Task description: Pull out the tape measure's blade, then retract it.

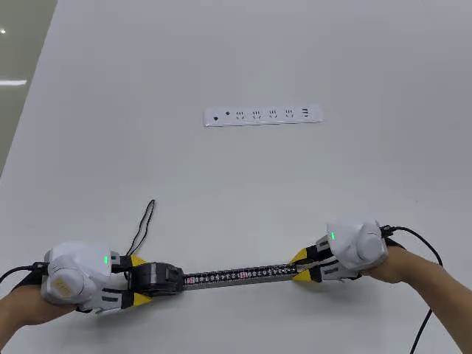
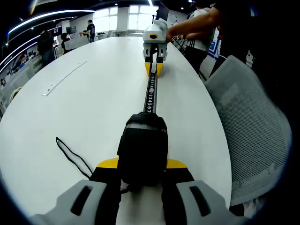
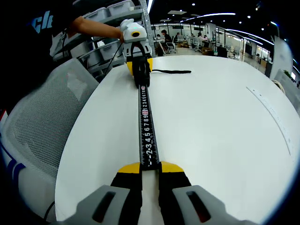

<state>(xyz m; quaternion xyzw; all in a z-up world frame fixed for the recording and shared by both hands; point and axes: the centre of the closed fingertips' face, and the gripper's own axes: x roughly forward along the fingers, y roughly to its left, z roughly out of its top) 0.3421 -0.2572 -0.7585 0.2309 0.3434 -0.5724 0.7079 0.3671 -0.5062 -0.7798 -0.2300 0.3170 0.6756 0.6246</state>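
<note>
A black tape measure case (image 1: 157, 278) lies on the white table, held between the yellow-tipped jaws of my left gripper (image 1: 138, 280). In the left gripper view the case (image 2: 142, 149) sits clamped in my left gripper (image 2: 140, 165). Its numbered blade (image 1: 240, 276) runs out flat along the table to my right gripper (image 1: 302, 265), which is shut on the blade's end. The right gripper view has the blade (image 3: 146, 126) running from my right gripper (image 3: 150, 167) straight to the case (image 3: 139, 70). A black wrist strap (image 1: 142, 226) trails from the case.
A white power strip (image 1: 263, 115) lies further back at mid-table. A grey mesh chair (image 2: 248, 136) stands beside the table's near edge. Black cables run from both grippers. Several people and desks fill the room beyond the table.
</note>
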